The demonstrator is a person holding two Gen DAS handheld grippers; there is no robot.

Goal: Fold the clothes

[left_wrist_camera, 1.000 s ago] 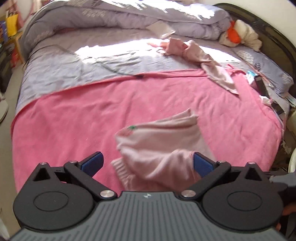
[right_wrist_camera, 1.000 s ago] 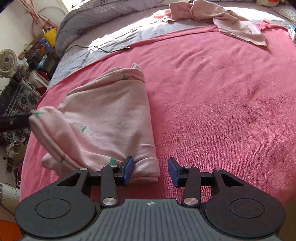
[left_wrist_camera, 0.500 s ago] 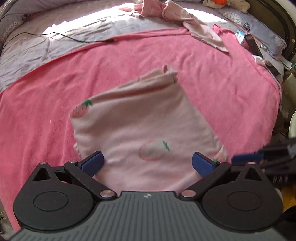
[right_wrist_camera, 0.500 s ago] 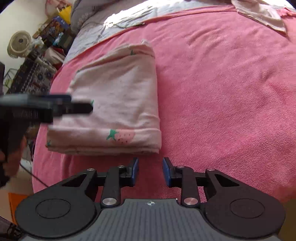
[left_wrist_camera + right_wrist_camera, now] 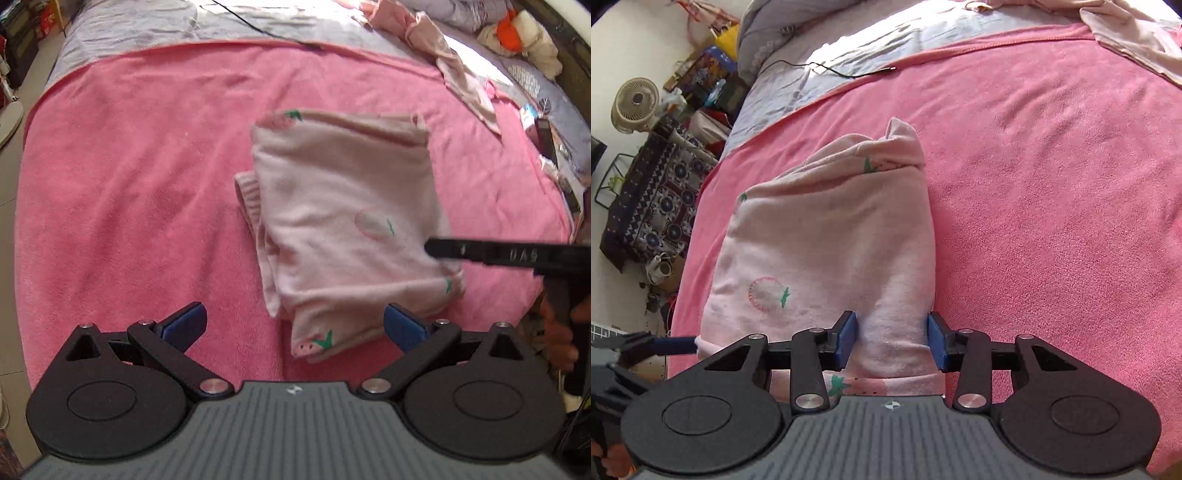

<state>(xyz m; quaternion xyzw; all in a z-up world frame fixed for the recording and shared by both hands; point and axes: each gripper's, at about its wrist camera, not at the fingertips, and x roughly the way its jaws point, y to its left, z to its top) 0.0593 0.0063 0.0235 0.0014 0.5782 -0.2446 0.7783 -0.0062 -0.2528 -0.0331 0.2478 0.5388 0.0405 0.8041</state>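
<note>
The left gripper is being held with its jaws spread wide just above the near corner of the folded pink garment, which is lying on the pink blanket. To the right, the garment's near edge is being straddled by the right gripper, whose jaws are opening.

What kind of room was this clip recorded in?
Almost certainly a home bedroom. The folded garment lies on a pink blanket spread over a bed with grey bedding. A small fan and household clutter stand against the wall beside the bed.
</note>
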